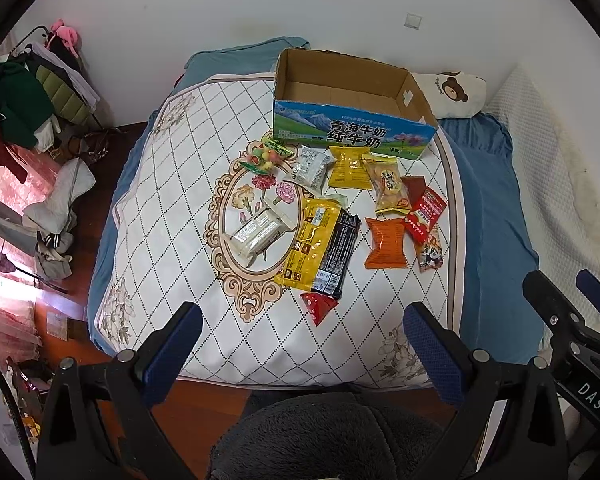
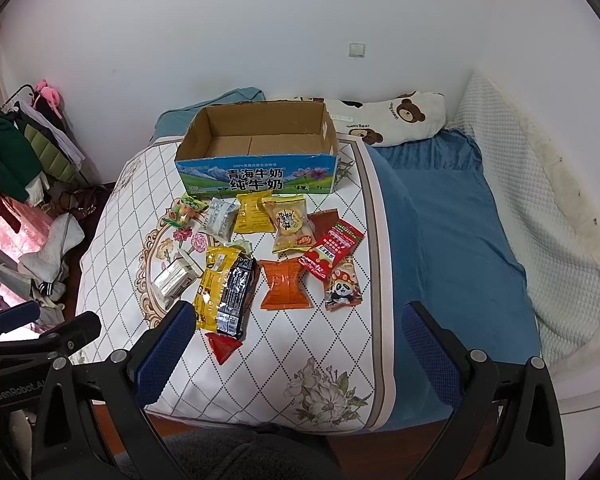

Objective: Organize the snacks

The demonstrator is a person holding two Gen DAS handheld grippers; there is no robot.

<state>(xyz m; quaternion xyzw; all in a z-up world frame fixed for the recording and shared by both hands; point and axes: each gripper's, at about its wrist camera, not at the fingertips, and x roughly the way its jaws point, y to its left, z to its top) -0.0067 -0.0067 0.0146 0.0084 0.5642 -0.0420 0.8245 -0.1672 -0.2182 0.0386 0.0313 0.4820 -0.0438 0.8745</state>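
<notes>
An empty open cardboard milk box [image 1: 352,96] [image 2: 256,148] stands at the far end of a quilted white mat [image 1: 172,184] [image 2: 332,340] on the bed. Several snack packets lie in front of it: a yellow and black pack [image 1: 320,240] [image 2: 224,288], an orange packet [image 1: 386,242] [image 2: 286,284], a red sachet [image 1: 424,210] [image 2: 332,248], a white wrapped bar [image 1: 256,232] [image 2: 174,280] and a small red triangle packet [image 1: 318,306] [image 2: 222,346]. My left gripper [image 1: 302,354] and right gripper [image 2: 296,354] are open and empty above the mat's near edge. The right gripper [image 1: 572,292] also shows in the left wrist view.
A blue sheet [image 2: 452,216] covers the bed on the right, with a bear-print pillow [image 2: 396,118] by the wall. A rack of clothes [image 1: 24,100] and clutter stand on the left floor. A dark fleece garment [image 1: 324,436] is just below the grippers.
</notes>
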